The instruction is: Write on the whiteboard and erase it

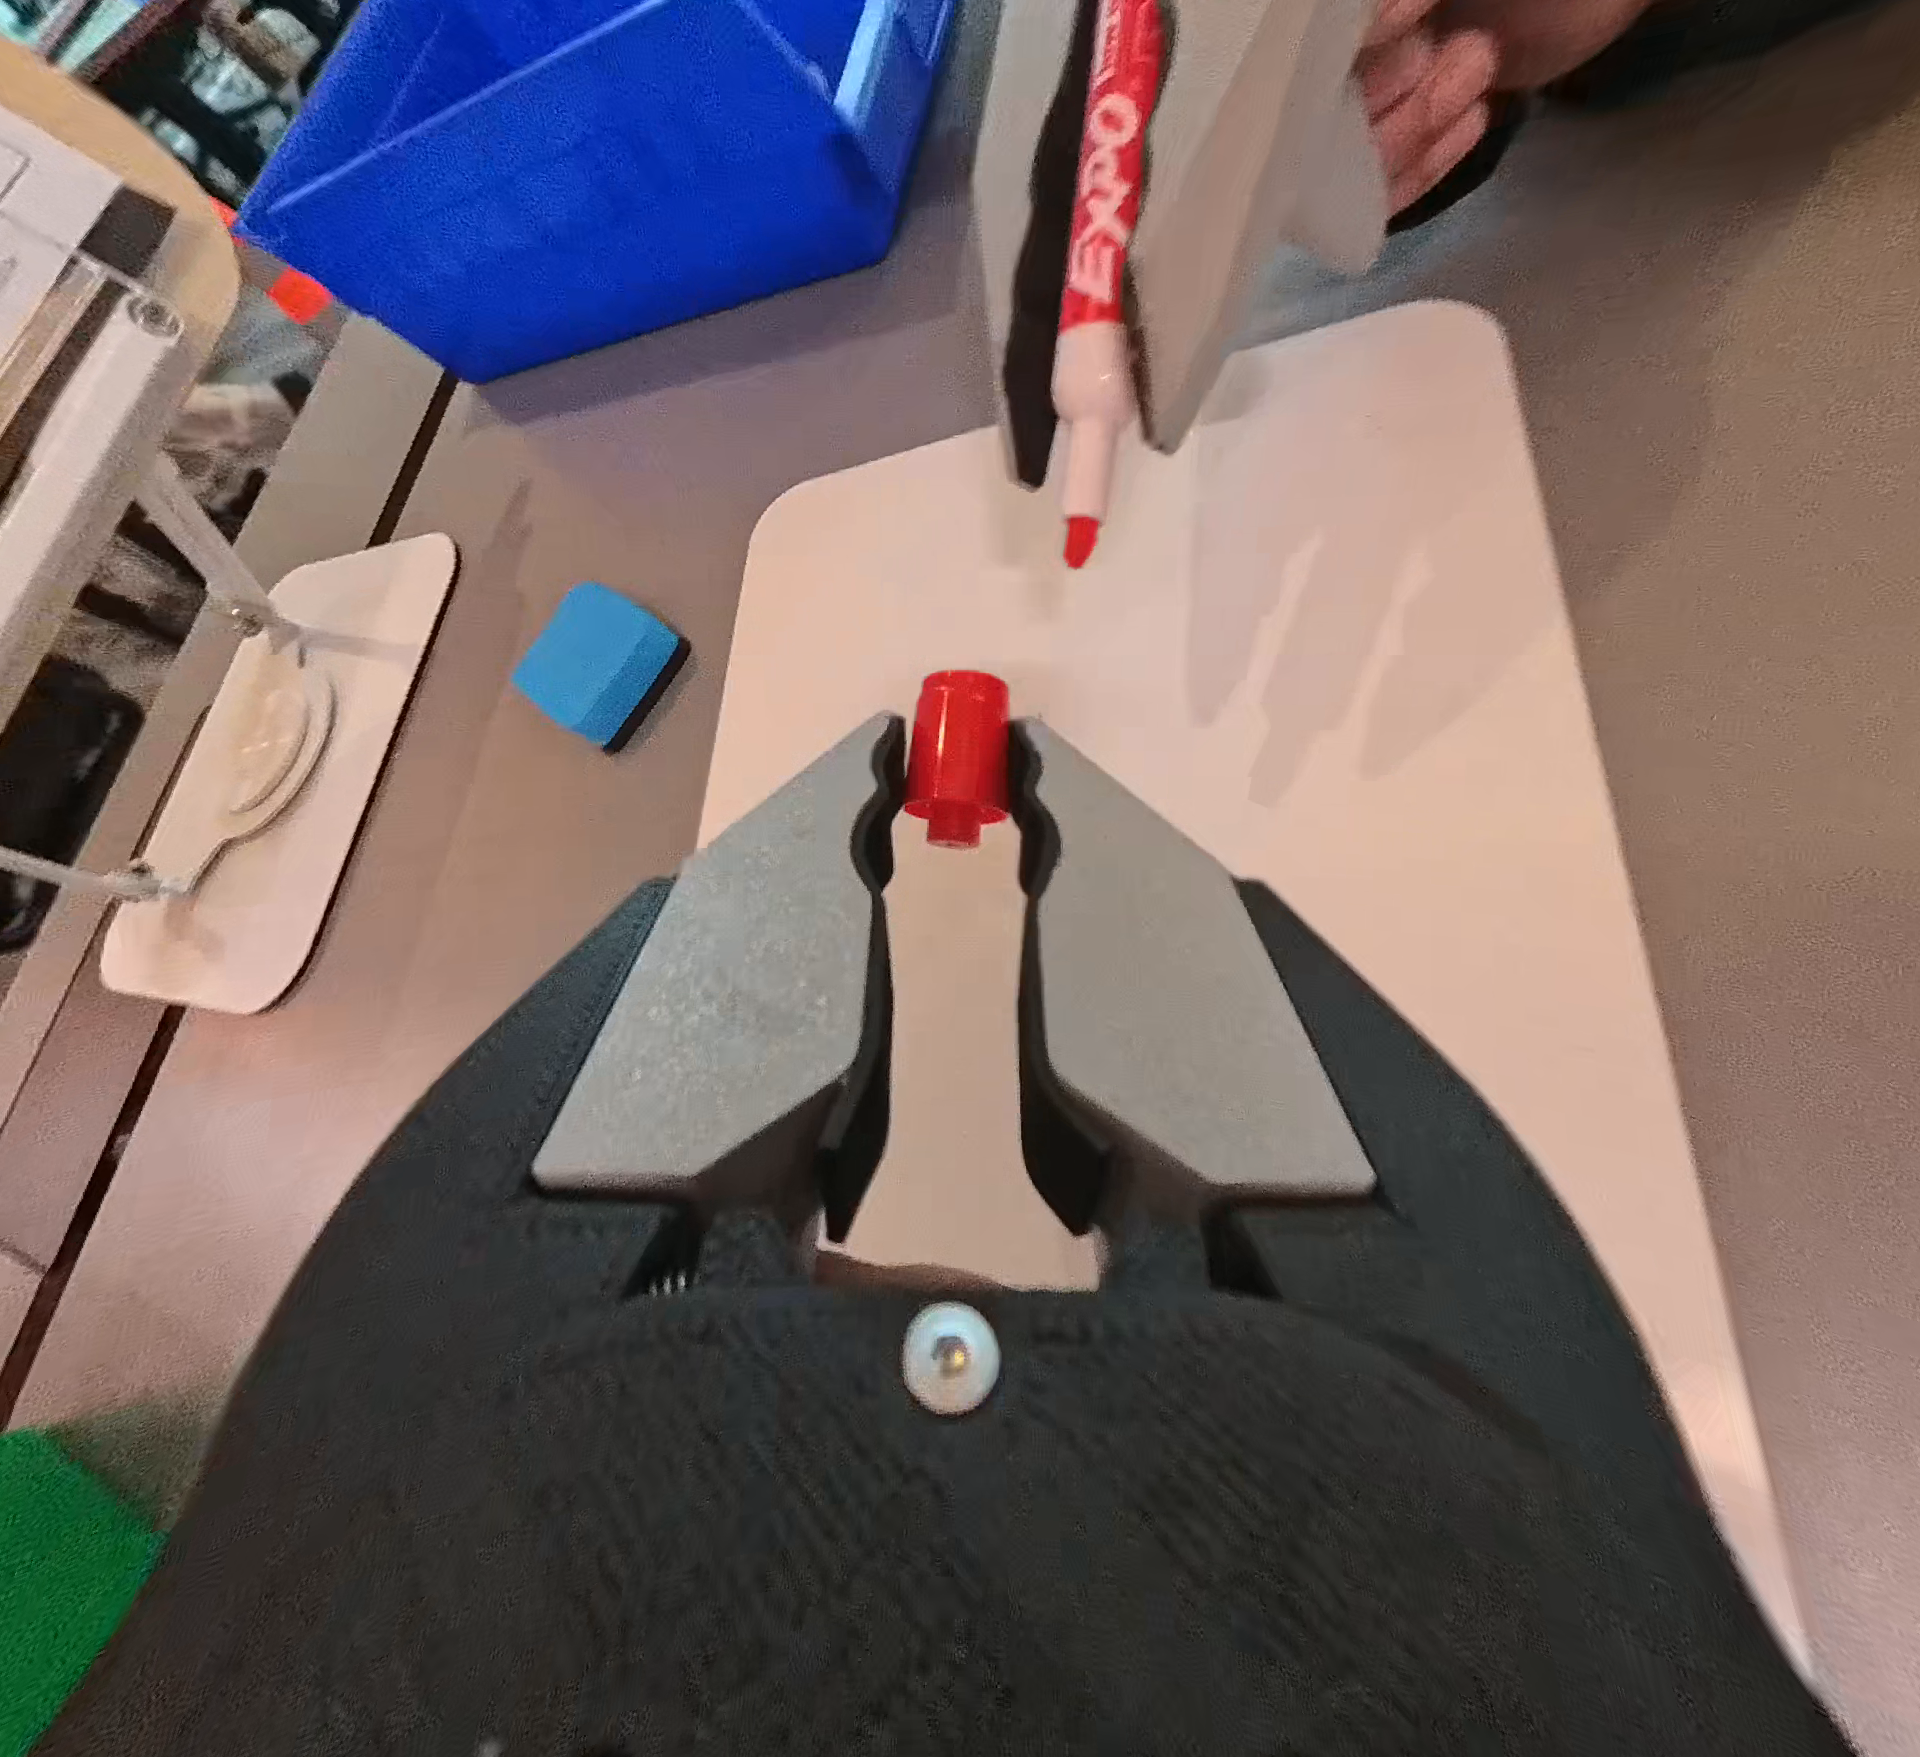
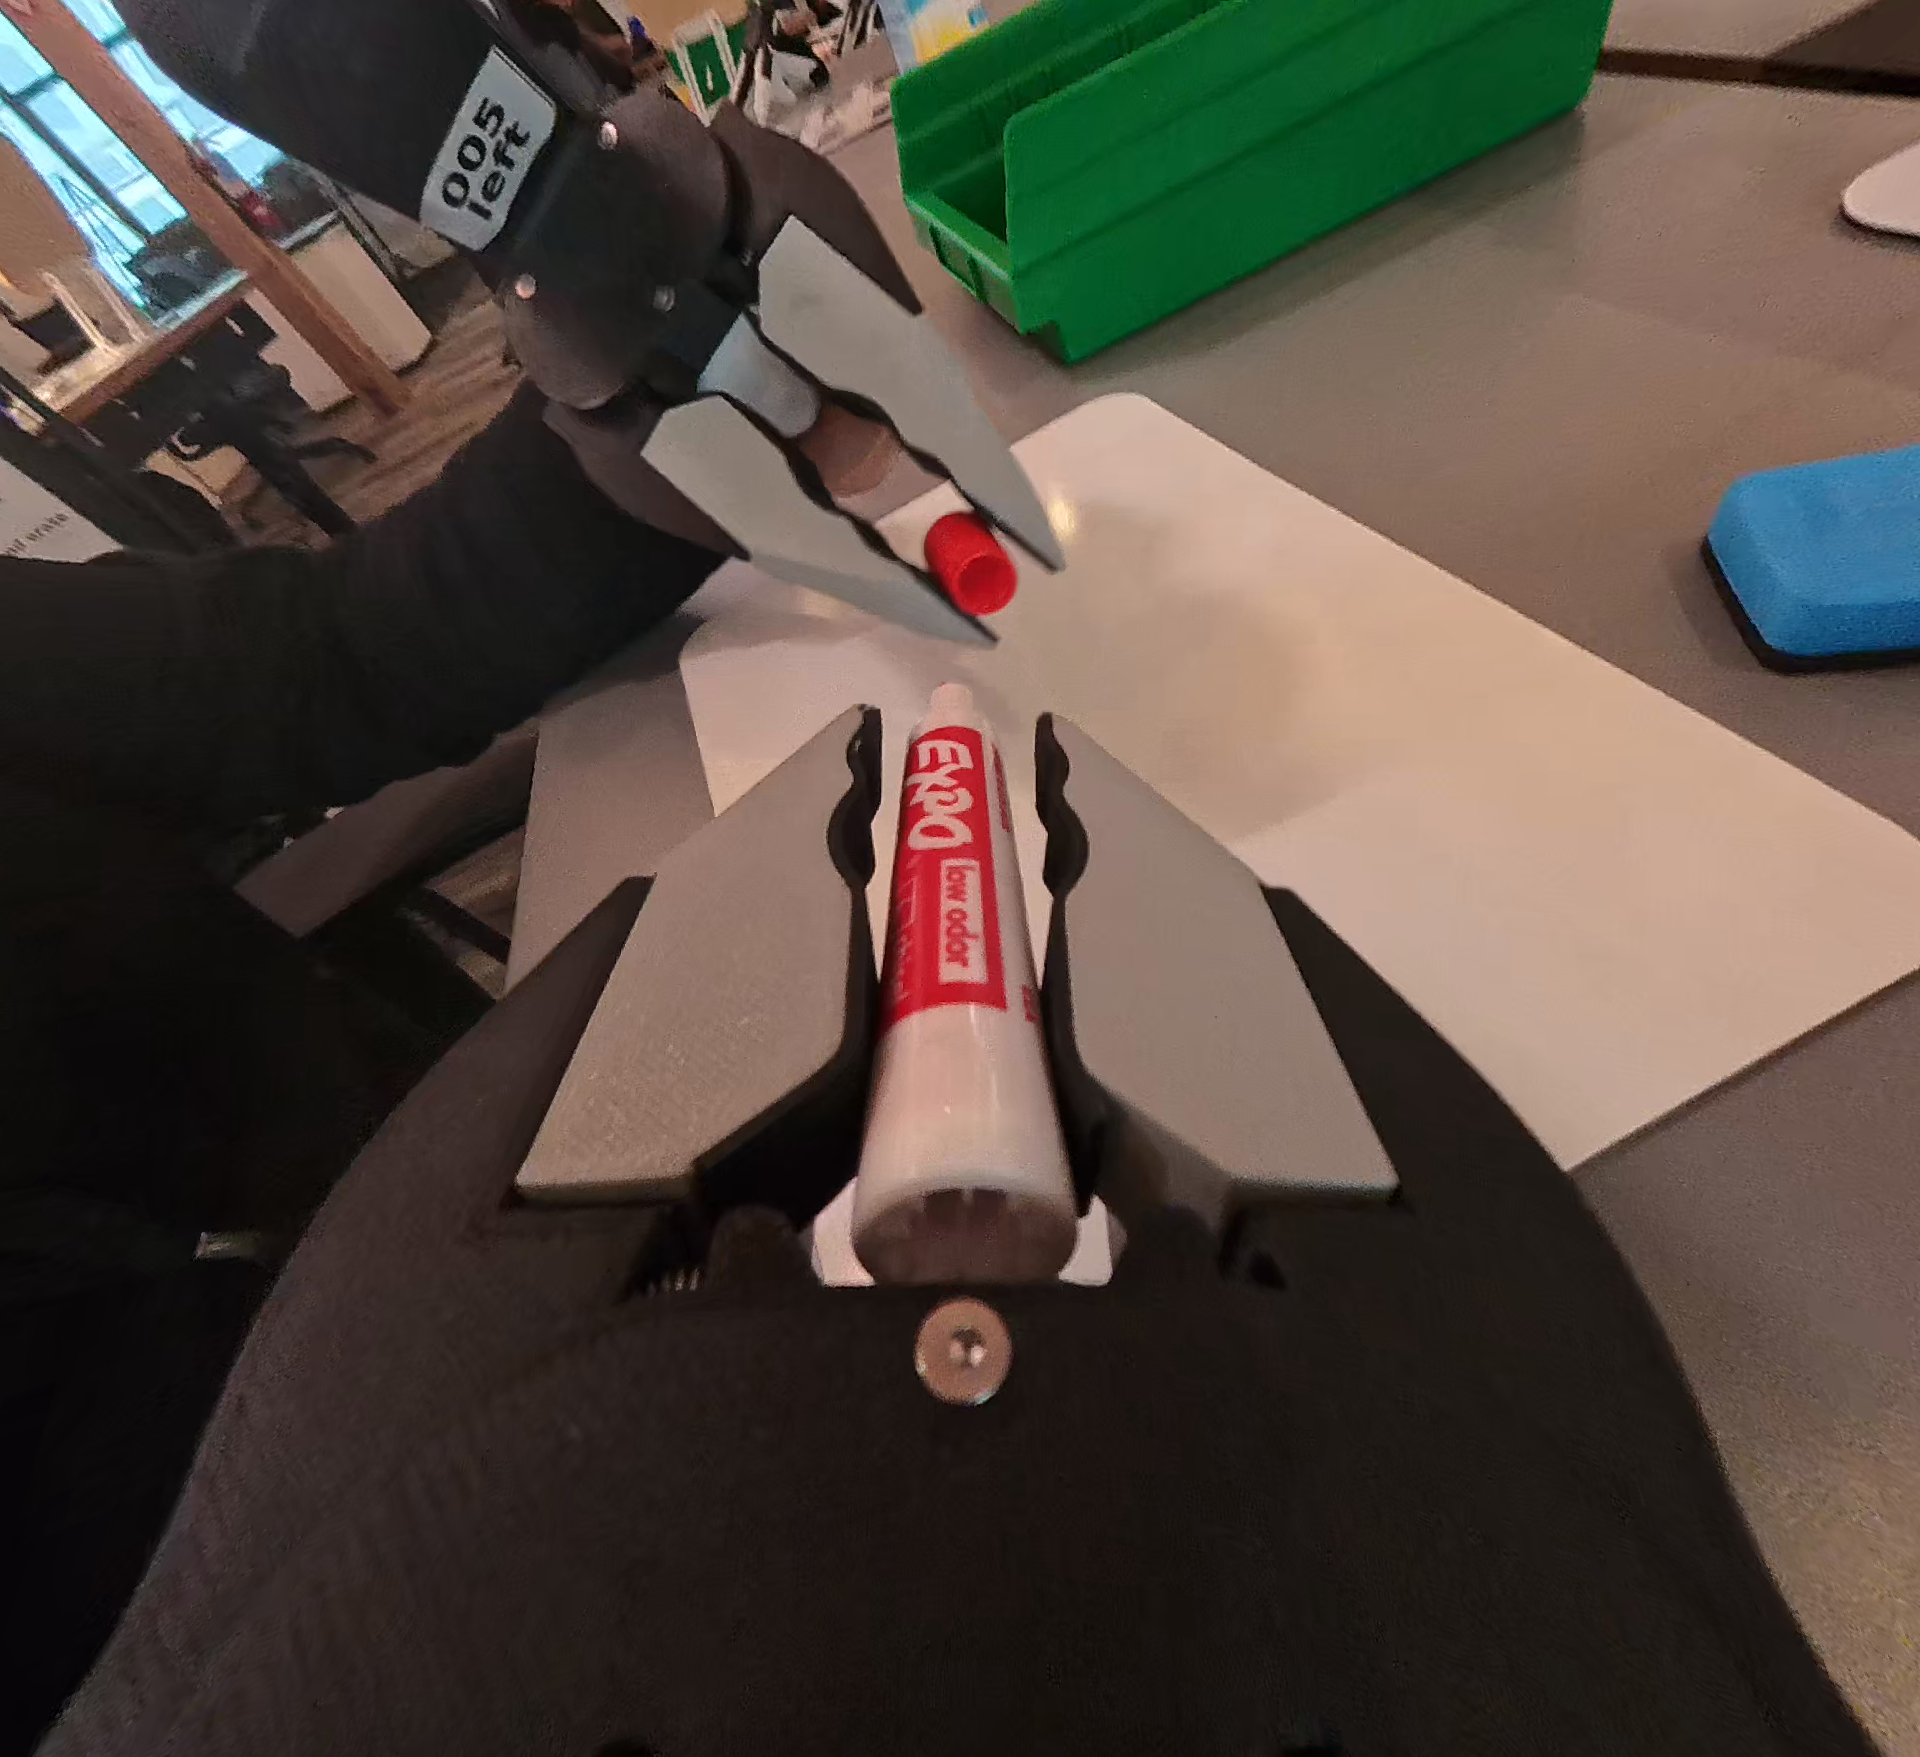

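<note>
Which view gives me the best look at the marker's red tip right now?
The left wrist view: the marker hangs from the right gripper, its tip bare above the whiteboard. In the right wrist view only the barrel shows between the jaws; the tip is hidden.

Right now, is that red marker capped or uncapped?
Uncapped: the red marker, held by the right gripper, shows its bare tip, while the left gripper holds the red cap apart.
</note>
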`<state>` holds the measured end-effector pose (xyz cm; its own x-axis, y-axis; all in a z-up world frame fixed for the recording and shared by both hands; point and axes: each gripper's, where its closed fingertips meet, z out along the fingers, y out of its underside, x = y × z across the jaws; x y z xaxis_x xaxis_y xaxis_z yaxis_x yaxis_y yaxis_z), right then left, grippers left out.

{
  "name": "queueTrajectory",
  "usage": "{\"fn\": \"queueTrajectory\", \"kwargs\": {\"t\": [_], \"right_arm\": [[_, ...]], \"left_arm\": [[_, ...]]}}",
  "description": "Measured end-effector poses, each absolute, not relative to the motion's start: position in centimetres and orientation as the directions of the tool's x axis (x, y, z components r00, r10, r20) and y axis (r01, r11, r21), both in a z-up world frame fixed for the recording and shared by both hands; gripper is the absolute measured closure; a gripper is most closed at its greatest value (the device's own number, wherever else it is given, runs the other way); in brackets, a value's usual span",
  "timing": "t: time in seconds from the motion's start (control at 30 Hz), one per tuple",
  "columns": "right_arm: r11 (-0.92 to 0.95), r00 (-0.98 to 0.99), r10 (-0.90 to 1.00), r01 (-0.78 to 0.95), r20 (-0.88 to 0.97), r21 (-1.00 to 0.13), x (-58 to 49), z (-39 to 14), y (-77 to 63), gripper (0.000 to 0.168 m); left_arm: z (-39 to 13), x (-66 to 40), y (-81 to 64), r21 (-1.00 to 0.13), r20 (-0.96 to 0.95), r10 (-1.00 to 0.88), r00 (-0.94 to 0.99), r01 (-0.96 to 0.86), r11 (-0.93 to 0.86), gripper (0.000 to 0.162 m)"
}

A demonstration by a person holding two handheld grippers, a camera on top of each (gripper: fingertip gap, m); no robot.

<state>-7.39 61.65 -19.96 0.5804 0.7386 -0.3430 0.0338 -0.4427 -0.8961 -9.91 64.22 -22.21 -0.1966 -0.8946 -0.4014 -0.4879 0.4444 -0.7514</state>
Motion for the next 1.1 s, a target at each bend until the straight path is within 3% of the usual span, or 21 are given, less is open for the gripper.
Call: {"fn": "queueTrajectory", "kwargs": {"t": [0.17, 0.5, 0.7, 1.1], "right_arm": [[-0.435, 0.626, 0.723, 0.086, -0.291, -0.896, -7.0, -20.9, 62.2, 0.139], [-0.433, 0.652, 0.693, 0.036, -0.307, -0.901, -5.9, -20.4, 63.1, 0.139], [-0.405, 0.689, 0.665, 0.009, -0.288, -0.914, -4.0, -19.5, 63.2, 0.139], [-0.218, 0.832, 0.506, -0.131, -0.227, -0.967, 5.1, -14.9, 62.2, 0.139]], "left_arm": [[-24.1, -10.8, 67.9, -0.693, -0.443, -0.892, -0.085, -0.599, 0.401, 0.144], [-23.6, -11.7, 73.9, -0.775, -0.203, -0.958, 0.202, -0.631, 0.031, 0.144], [-22.8, -9.3, 75.2, -0.72, -0.207, -0.967, 0.147, -0.692, 0.049, 0.144], [-23.1, 4.1, 67.6, -0.748, -0.158, -0.981, -0.11, -0.636, 0.191, 0.144]]}}
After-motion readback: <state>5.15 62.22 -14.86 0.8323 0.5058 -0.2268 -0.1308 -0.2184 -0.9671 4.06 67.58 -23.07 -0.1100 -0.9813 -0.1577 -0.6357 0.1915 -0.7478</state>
